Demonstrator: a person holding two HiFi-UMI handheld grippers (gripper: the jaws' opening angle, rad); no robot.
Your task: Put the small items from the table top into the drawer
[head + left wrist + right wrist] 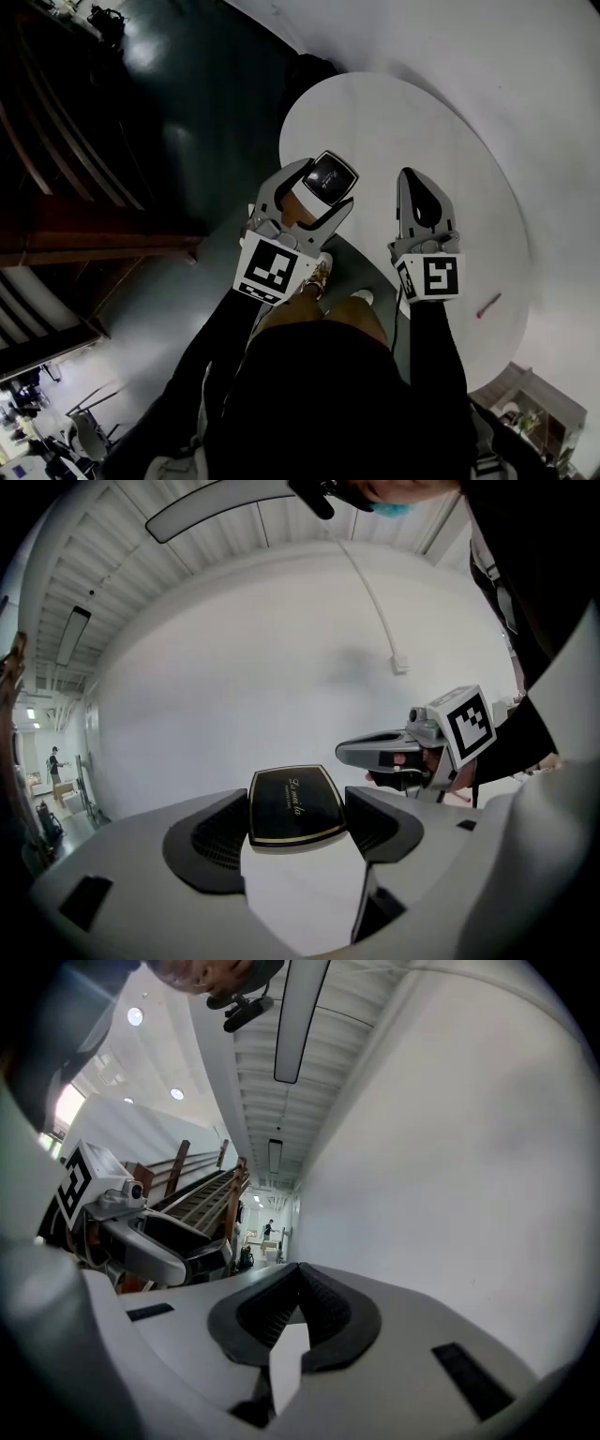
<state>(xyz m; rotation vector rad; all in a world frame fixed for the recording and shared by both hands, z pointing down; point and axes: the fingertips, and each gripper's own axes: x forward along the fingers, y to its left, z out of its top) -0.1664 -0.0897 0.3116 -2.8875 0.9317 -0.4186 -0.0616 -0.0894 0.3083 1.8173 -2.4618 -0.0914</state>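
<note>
The left gripper (326,187) has its fingers clamped on the black case (293,803) by its edges. It looks rigid, light, glossy and probably slippery. The right gripper (412,187) has its fingers pressed together, empty.

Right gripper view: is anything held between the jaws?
No, the right gripper has its jaws closed tip to tip, with nothing between them.

Gold script on the black box (296,803) — illegible
</note>
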